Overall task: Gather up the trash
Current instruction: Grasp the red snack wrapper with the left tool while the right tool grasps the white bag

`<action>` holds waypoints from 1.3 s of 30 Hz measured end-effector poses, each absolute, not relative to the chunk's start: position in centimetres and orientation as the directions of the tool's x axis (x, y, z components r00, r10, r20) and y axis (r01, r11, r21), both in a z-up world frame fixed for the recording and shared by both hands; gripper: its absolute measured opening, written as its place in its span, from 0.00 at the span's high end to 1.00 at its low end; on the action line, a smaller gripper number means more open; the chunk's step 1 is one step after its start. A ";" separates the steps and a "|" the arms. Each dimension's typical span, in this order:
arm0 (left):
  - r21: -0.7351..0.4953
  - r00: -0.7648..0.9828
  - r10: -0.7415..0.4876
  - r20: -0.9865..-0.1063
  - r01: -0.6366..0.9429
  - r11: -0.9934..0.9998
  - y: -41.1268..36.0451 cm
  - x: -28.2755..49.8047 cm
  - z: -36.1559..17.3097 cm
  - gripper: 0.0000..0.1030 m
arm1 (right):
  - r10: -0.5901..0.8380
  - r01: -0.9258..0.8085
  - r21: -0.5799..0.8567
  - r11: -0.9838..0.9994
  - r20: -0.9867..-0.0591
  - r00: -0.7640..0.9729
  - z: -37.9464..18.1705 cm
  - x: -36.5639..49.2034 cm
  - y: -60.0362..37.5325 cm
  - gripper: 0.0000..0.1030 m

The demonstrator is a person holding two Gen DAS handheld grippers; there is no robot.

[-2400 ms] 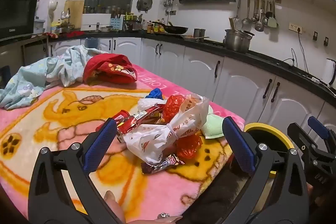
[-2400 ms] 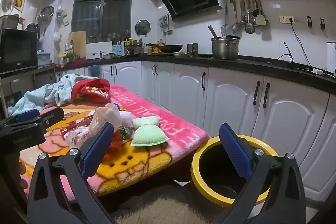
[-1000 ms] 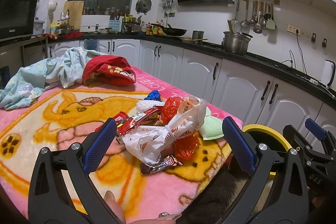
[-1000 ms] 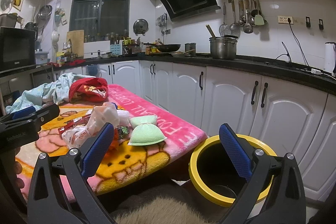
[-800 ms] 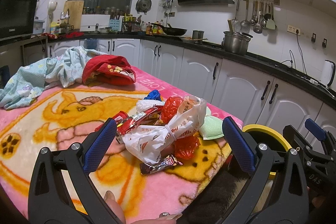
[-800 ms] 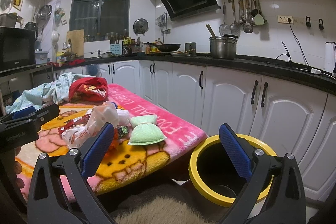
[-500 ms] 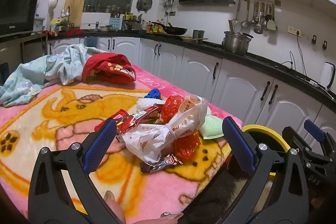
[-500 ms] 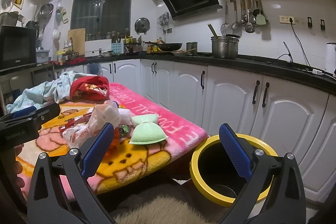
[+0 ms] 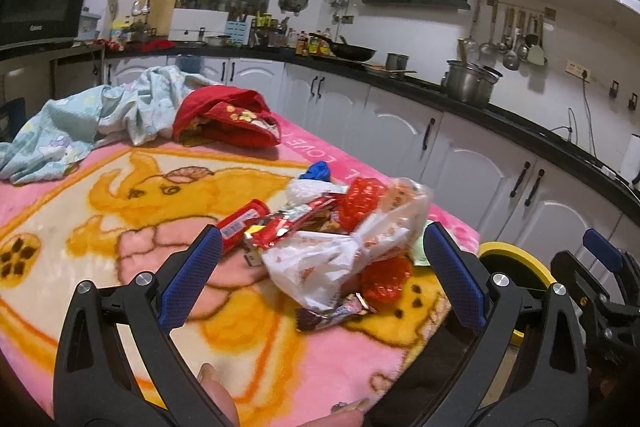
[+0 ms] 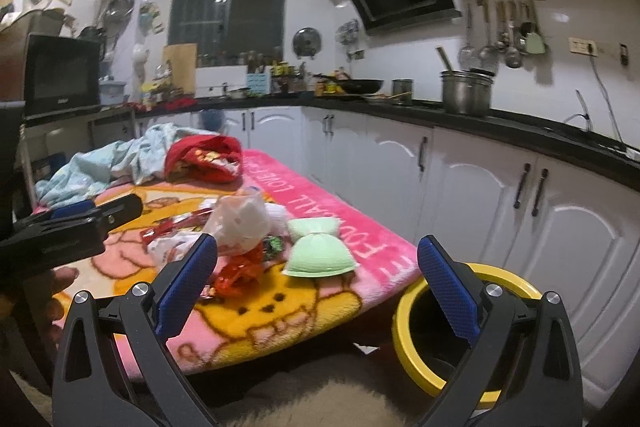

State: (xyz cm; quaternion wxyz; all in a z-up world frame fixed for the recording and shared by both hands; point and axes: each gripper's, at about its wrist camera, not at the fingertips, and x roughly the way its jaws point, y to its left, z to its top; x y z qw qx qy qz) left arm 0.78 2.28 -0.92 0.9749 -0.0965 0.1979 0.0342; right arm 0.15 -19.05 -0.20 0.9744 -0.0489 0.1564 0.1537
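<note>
A heap of trash lies on the pink and yellow blanket (image 9: 120, 203): a knotted white plastic bag (image 9: 344, 247), red snack wrappers (image 9: 288, 223), a small dark candy wrapper (image 9: 334, 311) and a red packet (image 9: 240, 221). My left gripper (image 9: 320, 275) stands open just in front of the heap, holding nothing. From the right wrist view the same bag (image 10: 240, 223) and a pale green pad (image 10: 320, 255) lie near the blanket's corner. My right gripper (image 10: 316, 283) is open and empty, above the gap between the blanket and the yellow-rimmed bin (image 10: 404, 307).
Crumpled red cloth (image 9: 228, 119) and light blue cloth (image 9: 80, 123) lie at the blanket's far end. White kitchen cabinets (image 10: 480, 195) with a black counter run behind and to the right. A shaggy beige rug (image 10: 320, 407) covers the floor by the bin.
Both grippers have shifted slightly forward toward the trash heap. Their jaws stay open, and the trash has not moved.
</note>
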 end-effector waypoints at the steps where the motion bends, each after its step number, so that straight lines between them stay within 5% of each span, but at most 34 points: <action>1: -0.175 0.918 0.034 -0.395 -0.112 0.978 2.6 0.9 -0.9 0.10 | 0.288 -0.321 -0.051 0.946 -0.323 0.901 -0.2 0.3 -18.8 0.06; 17: -0.154 0.899 0.025 -0.438 -0.102 0.983 9.1 5.0 0.3 0.10 | 0.385 -0.431 -0.032 0.902 -0.394 0.835 1.0 5.5 -14.4 0.06; 28: -0.175 0.841 -0.113 -0.529 0.022 0.984 10.0 9.8 -1.0 0.10 | 0.411 -0.456 0.029 0.889 -0.490 0.769 -0.3 10.5 -13.0 0.06; 34: -0.167 0.782 -0.207 -0.588 0.133 0.977 9.1 12.2 -2.0 0.11 | 0.446 -0.491 0.066 0.869 -0.538 0.716 -1.5 12.6 -12.4 0.24; 39: -0.188 0.722 -0.263 -0.640 0.184 0.965 9.0 14.1 -2.9 0.22 | 0.474 -0.527 0.081 0.846 -0.567 0.673 -2.2 13.6 -11.7 0.31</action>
